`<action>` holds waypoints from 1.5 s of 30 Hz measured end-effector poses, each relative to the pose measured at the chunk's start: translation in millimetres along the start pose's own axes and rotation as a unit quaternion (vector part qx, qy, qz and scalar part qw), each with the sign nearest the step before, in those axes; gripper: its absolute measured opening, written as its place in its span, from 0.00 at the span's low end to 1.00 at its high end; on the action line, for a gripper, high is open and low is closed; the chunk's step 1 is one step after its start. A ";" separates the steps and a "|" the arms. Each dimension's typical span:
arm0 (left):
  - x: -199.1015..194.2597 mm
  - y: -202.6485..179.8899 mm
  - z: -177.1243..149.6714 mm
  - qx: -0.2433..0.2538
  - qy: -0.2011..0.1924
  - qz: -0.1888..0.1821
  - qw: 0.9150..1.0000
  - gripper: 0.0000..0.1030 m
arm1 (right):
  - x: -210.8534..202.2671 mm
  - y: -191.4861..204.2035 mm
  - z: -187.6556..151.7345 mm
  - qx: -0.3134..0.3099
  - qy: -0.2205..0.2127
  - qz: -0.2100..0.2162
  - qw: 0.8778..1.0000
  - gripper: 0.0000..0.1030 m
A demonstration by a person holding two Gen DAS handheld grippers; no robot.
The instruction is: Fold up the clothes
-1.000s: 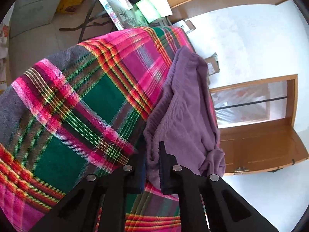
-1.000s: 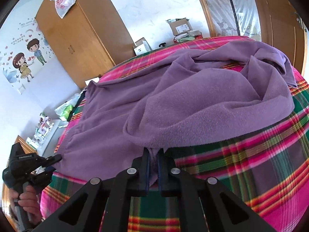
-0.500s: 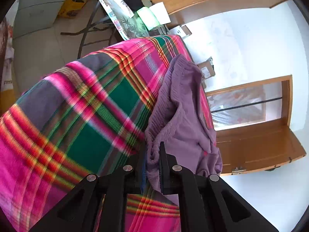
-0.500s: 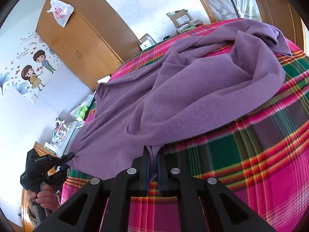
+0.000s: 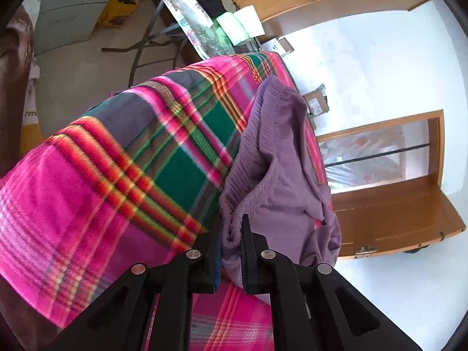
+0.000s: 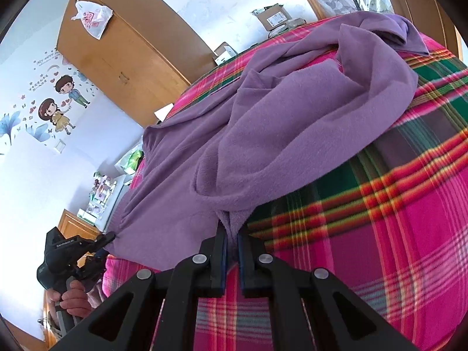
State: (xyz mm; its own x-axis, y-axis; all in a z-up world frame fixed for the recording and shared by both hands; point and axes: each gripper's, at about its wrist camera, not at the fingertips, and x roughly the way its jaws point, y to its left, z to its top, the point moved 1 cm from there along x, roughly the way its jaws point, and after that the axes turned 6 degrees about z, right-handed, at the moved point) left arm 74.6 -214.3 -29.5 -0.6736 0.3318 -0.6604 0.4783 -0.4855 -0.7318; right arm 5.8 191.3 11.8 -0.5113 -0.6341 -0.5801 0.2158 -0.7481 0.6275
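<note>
A purple fleece garment (image 6: 278, 134) lies rumpled across a pink, green and red plaid blanket (image 6: 395, 219). My right gripper (image 6: 231, 238) is shut on a bunched edge of the garment near the blanket's front. My left gripper (image 5: 231, 234) is shut on the ribbed hem of the same garment (image 5: 272, 175). The left gripper also shows in the right wrist view (image 6: 109, 238), held by a hand at the garment's left corner. The far part of the garment is folded over on itself.
A wooden wardrobe (image 6: 122, 58) with a plastic bag on top stands behind the bed. Cardboard boxes (image 6: 272, 17) sit by the wall. A cluttered folding table (image 5: 201, 29) stands past the bed's far edge. A wooden door (image 5: 395, 204) is on the right.
Both grippers have pulled back with the garment held, stretching its near edge toward the blanket's front. The blanket and garment sit farther off in both views.
</note>
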 end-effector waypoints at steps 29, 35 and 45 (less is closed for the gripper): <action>7.0 2.1 -4.2 0.049 0.018 0.022 0.998 0.16 | 27.9 114.0 52.0 -0.269 0.140 0.028 0.952 0.22; 6.6 2.4 -4.5 0.062 0.016 0.017 0.998 0.16 | 120.5 167.6 80.7 -0.371 0.140 0.004 0.918 0.28; 9.4 1.1 2.1 0.076 0.030 0.013 0.997 0.16 | 234.9 225.3 133.8 -0.445 0.156 0.017 0.882 0.44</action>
State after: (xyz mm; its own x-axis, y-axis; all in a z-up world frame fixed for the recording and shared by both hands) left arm 67.7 -213.4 -36.2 -0.6252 0.3618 -0.6915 0.4023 -0.6098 -0.6828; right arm -177.0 -100.0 86.4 -0.2679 -0.5782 -0.7707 0.8646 -0.4972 0.0725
